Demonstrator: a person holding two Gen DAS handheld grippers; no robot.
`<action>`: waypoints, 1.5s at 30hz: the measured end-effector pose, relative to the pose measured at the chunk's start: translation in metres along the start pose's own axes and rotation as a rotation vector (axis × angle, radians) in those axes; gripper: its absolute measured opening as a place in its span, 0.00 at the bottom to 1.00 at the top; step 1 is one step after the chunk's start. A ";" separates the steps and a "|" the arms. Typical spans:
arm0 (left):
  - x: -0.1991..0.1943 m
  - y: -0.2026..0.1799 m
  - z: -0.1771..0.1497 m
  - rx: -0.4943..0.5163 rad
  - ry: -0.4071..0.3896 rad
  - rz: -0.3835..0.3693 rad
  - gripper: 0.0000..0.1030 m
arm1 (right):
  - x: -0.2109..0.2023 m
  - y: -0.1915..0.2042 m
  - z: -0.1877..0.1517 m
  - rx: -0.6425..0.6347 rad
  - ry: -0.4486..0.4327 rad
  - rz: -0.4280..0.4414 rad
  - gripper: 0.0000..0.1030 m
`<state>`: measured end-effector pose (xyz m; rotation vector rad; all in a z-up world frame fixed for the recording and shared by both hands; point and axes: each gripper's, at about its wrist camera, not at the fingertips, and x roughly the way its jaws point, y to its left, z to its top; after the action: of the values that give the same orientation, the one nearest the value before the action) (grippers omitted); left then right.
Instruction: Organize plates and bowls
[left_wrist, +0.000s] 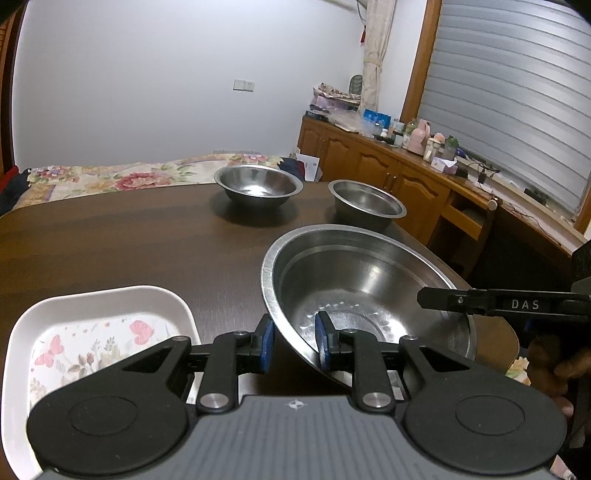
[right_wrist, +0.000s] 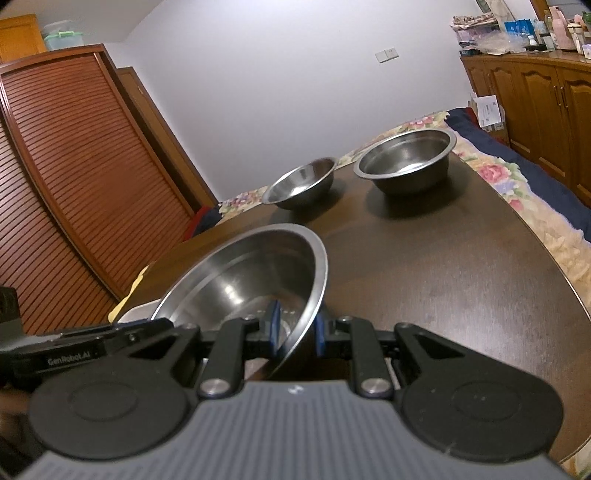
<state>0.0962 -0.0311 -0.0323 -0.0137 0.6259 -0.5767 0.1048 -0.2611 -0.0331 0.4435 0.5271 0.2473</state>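
Dark wood desk (left_wrist: 129, 240) seen from the left carries two small bowls (left_wrist: 257, 188) behind a white tray (left_wrist: 99, 306), the left gripper (left_wrist: 293, 343) fingers clamping the big tilted bowl (left_wrist: 362, 280), while from the right the right gripper (right_wrist: 297, 332) fingers pinch its opposite rim.

Both tools point slightly downward; the left tool (left_wrist: 293, 341) and right tool (right_wrist: 297, 328) are each clamped, jaws nearly closed.
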 end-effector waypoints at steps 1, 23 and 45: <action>0.000 0.000 0.000 0.001 0.001 0.001 0.24 | 0.000 0.000 0.000 -0.001 0.002 0.000 0.20; 0.001 0.004 -0.002 -0.005 -0.006 0.011 0.27 | 0.002 0.006 -0.003 -0.063 0.010 -0.029 0.22; -0.015 0.013 0.061 0.070 -0.127 0.052 0.47 | -0.013 0.025 0.060 -0.256 -0.079 -0.084 0.48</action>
<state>0.1271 -0.0226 0.0234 0.0310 0.4815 -0.5429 0.1232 -0.2641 0.0309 0.1809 0.4286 0.2119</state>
